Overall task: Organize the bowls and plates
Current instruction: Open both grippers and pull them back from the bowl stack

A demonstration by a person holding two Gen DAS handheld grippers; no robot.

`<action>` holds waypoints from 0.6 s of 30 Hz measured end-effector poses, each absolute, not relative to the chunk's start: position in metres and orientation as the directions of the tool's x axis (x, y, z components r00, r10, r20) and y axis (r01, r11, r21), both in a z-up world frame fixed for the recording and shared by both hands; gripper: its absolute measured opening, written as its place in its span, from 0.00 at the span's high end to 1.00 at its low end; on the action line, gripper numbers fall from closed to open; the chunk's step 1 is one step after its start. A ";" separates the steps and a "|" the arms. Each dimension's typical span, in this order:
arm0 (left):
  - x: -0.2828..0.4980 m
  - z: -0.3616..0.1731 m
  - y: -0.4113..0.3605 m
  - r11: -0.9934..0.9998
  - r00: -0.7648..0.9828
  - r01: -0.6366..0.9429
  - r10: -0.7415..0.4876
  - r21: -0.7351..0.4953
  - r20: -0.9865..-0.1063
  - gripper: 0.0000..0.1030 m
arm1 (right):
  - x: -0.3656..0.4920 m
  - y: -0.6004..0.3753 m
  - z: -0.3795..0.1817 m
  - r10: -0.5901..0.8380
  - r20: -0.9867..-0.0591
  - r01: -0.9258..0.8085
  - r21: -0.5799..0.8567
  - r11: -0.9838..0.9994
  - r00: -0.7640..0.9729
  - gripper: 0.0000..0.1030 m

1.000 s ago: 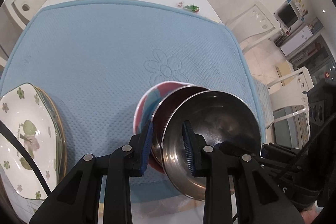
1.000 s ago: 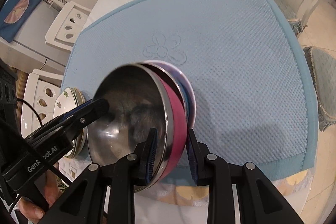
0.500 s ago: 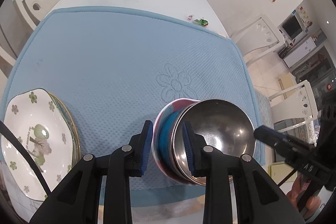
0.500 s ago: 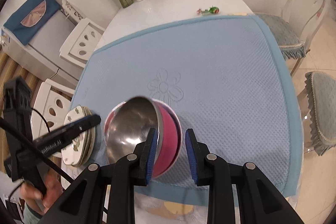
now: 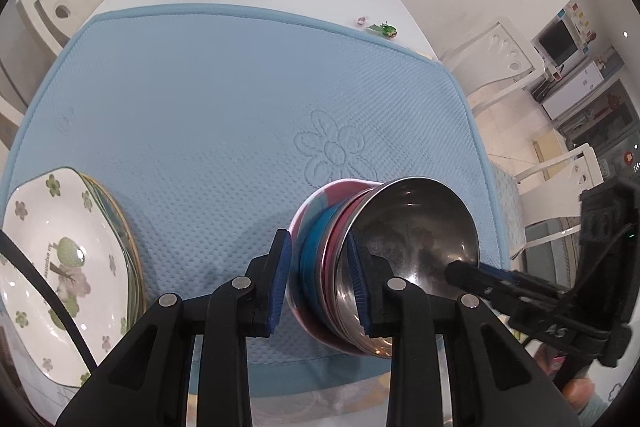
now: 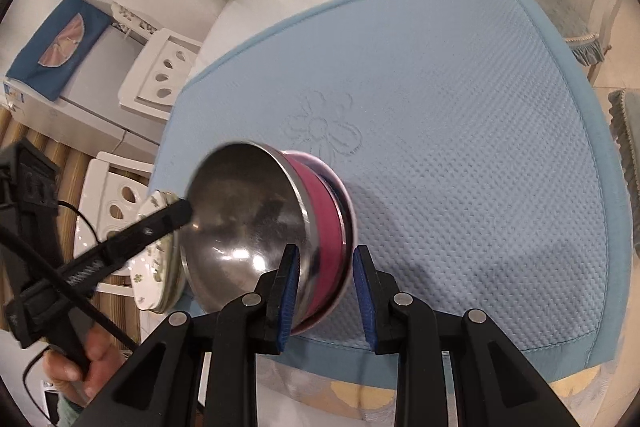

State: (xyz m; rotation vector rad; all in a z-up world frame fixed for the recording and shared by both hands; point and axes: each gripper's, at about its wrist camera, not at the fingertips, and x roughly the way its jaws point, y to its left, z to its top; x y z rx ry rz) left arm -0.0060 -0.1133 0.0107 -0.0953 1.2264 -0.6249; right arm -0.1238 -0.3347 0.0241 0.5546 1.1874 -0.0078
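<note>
Bowls (image 5: 360, 267) sit between both claws' open fingers.

Nested bowls (image 5: 360, 263) (steel innermost) tilted on mat; floral plates (image 5: 60, 259) stacked left.

Left gripper (image 5: 320, 277) reaching forward, blue-padded fingers (image 5: 280, 279) parted, straddling stacked bowls (image 5: 360, 267) at near rim. Right gripper (image 6: 326, 291) doing likewise from opposite side, fingers (image 6: 288, 291) parted. Each gripper's fingertip showing in other's view. Person's hand (image 6: 86, 367) gripping left handle.
</note>
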 end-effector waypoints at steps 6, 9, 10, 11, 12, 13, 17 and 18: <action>-0.001 0.020 -0.116 0.825 0.215 0.395 -0.511 -0.404 -0.833 0.75 | -0.113 -0.350 0.044 0.294 -0.847 0.289 0.446 0.847 0.444 0.75; -0.001 0.027 -0.117 0.825 0.232 0.403 -0.510 -0.395 -0.828 0.75 | -0.106 -0.368 0.052 0.237 -0.842 0.323 0.424 0.846 0.485 0.75; 0.000 0.030 -0.117 0.829 0.245 0.405 -0.506 -0.387 -0.827 0.75 | -0.104 -0.376 0.052 0.207 -0.844 0.350 0.411 0.842 0.494 0.75; 0.001 0.032 -0.119 0.834 0.257 0.404 -0.497 -0.375 -0.829 0.75 | -0.102 -0.384 0.049 0.178 -0.853 0.376 0.391 0.840 0.490 0.75; 0.002 0.035 -0.121 0.846 0.276 0.400 -0.477 -0.352 -0.834 0.75 | -0.098 -0.392 0.043 0.135 -0.871 0.406 0.351 0.844 0.473 0.75; 0.003 0.037 -0.125 0.872 0.311 0.387 -0.431 -0.301 -0.847 0.75 | -0.094 -0.397 0.036 0.095 -0.886 0.425 0.310 0.851 0.454 0.75; 0.010 0.038 -0.143 0.962 0.460 0.273 -0.111 0.022 -0.881 0.73 | -0.079 -0.406 0.007 -0.027 -0.934 0.452 0.147 0.880 0.357 0.75; 0.013 0.037 -0.143 0.968 0.470 0.244 -0.072 0.052 -0.880 0.73 | -0.078 -0.409 0.000 -0.048 -0.942 0.455 0.116 0.883 0.333 0.75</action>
